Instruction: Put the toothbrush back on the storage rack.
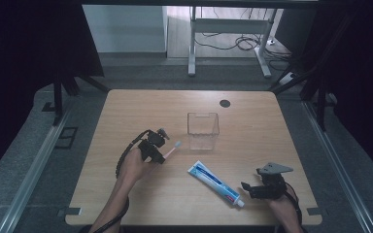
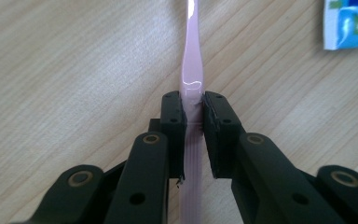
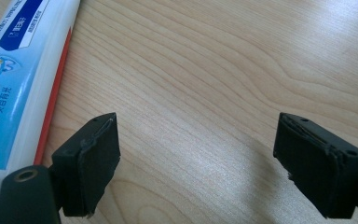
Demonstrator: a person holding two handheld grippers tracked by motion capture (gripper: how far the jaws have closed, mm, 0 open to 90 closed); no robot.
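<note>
Left gripper (image 2: pixel 193 135) jaws pinch the pink toothbrush (image 2: pixel 189 60) handle; long axis runs straight ahead, head aimed toward the clear cup (image 1: pixel 203 130) just beyond. Right gripper (image 1: pixel 252 188) rests wide open, holding nothing, beside the toothpaste tube (image 1: pixel 214 182) cap.

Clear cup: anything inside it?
The clear cup looks empty in the high view; the table shows through its walls. The pink toothbrush is outside it, clamped in the left gripper, head near the cup's base.
</note>
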